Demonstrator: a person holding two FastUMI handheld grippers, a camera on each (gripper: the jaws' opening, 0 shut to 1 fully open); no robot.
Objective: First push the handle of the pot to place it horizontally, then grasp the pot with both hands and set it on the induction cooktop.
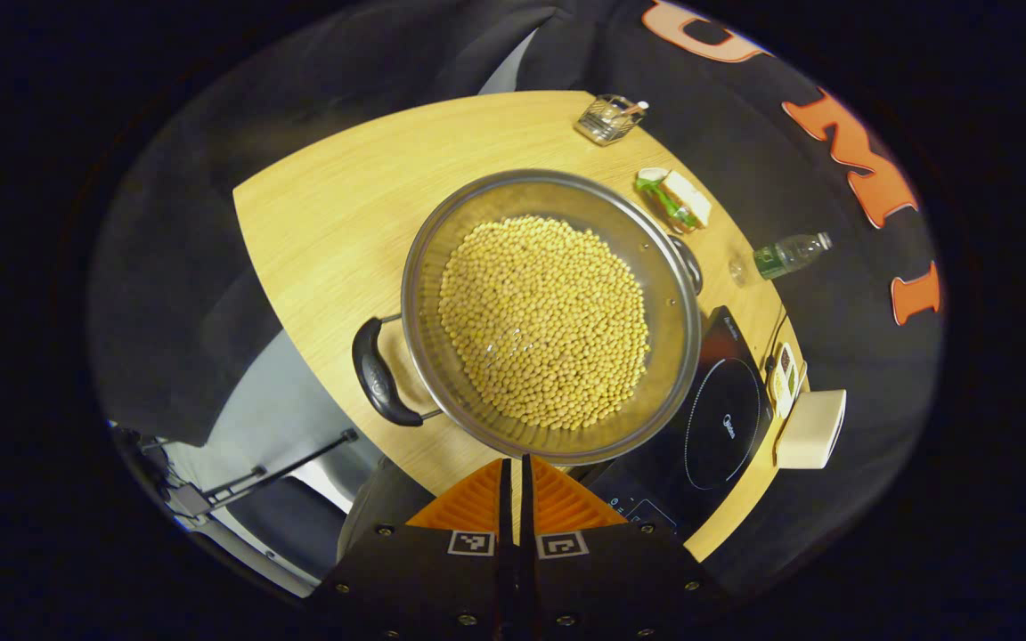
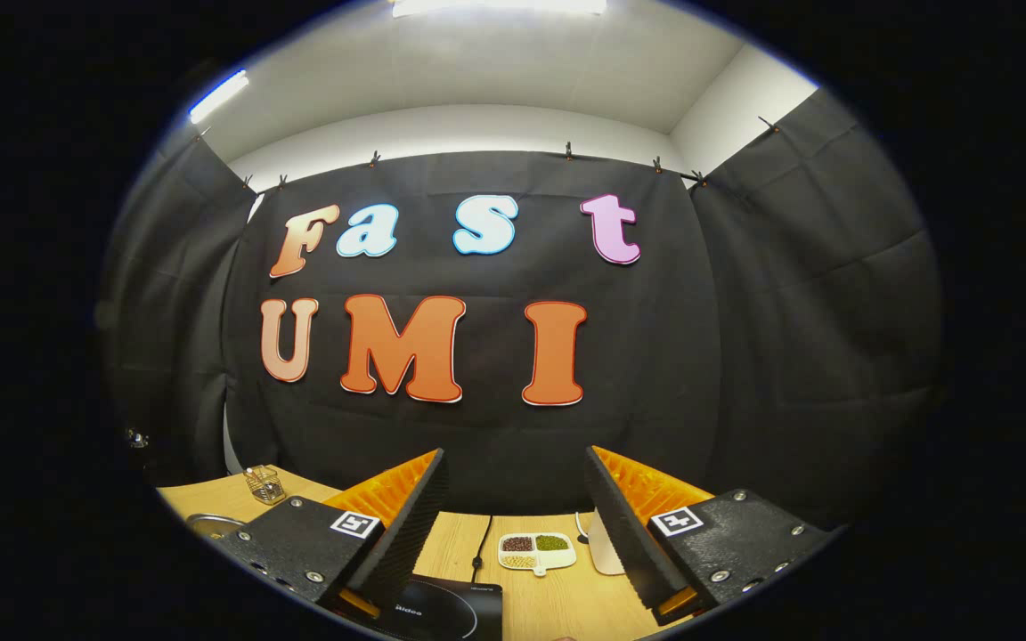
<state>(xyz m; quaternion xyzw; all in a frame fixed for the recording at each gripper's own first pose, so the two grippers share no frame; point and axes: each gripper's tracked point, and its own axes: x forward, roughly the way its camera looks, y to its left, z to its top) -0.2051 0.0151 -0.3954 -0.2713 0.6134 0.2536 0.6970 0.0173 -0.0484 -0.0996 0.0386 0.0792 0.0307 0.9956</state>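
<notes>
A steel pot (image 1: 551, 316) full of yellow beans sits on the wooden table (image 1: 335, 214). Its black handle (image 1: 376, 374) sticks out at the lower left, and a second handle (image 1: 689, 263) shows at the far right rim. The black induction cooktop (image 1: 718, 418) lies just right of the pot. My left gripper (image 1: 514, 499) hangs above the pot's near rim, fingers shut together with nothing between them. In the right gripper view my right gripper (image 2: 513, 516) stands open above the table, with the cooktop (image 2: 442, 610) below it and the pot's rim (image 2: 210, 525) at the far left.
A wire holder (image 1: 611, 117), a wrapped sandwich (image 1: 675, 198), a plastic bottle (image 1: 789, 254) and a white box (image 1: 811, 429) line the table's far side. A small divided dish of beans (image 2: 536, 550) and a cable (image 2: 480, 543) lie behind the cooktop. A stand (image 1: 246, 481) sits off the table's edge.
</notes>
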